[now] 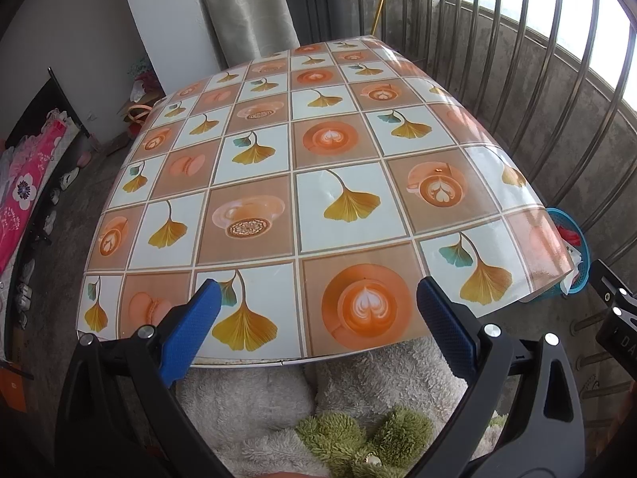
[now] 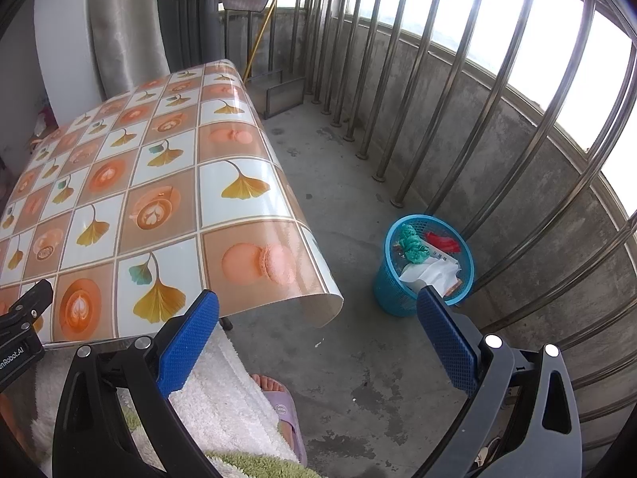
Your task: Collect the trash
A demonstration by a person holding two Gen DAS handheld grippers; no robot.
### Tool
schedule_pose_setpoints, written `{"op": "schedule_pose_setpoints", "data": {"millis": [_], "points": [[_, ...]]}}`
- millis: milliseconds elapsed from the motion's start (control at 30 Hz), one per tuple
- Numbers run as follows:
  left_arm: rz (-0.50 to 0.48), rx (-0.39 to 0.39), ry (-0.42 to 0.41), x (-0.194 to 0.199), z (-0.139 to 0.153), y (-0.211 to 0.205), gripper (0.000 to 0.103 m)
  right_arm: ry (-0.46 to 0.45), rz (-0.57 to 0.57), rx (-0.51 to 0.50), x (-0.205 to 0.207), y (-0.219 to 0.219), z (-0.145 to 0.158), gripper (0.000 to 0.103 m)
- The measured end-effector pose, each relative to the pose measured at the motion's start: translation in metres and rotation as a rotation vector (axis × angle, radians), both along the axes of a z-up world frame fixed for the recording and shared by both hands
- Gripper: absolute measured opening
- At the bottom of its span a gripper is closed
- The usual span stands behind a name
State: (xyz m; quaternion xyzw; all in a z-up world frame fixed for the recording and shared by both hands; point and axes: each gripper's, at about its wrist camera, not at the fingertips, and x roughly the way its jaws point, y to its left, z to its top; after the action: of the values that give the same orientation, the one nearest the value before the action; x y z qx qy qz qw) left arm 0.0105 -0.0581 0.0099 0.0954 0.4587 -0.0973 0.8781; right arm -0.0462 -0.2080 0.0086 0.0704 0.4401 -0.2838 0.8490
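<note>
A blue mesh wastebasket (image 2: 402, 294) stands on the concrete floor (image 2: 350, 183) just right of the counter (image 2: 167, 183), near the metal railing bars (image 2: 450, 91). Inside it lie a crumpled green bag (image 2: 412, 245), a red wrapper (image 2: 444, 242) and white tissue paper (image 2: 432, 273). The left gripper (image 1: 318, 298) hangs over the counter's near edge, jaws spread wide and empty; the right gripper (image 2: 318, 302) is likewise spread and empty, over the floor between counter and wastebasket.

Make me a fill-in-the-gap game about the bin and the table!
1. The blue basket stands on the ____.
2. The crumpled green bag lies ____ the basket.
3. The left gripper and right gripper are both ____.
4. The tablecloth shows golden ____ and coffee cups.

Missing words: floor; inside; open; leaves
</note>
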Motion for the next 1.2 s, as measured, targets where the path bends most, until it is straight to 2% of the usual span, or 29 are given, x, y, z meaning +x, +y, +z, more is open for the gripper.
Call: {"op": "schedule_pose_setpoints", "data": {"millis": [1200], "points": [[0.001,-0.001,-0.002,-0.0001,0.0011,0.0013,0.094,-0.006,-0.008,0.004,-0.0006,0.0021,0.0011,0.097]]}}
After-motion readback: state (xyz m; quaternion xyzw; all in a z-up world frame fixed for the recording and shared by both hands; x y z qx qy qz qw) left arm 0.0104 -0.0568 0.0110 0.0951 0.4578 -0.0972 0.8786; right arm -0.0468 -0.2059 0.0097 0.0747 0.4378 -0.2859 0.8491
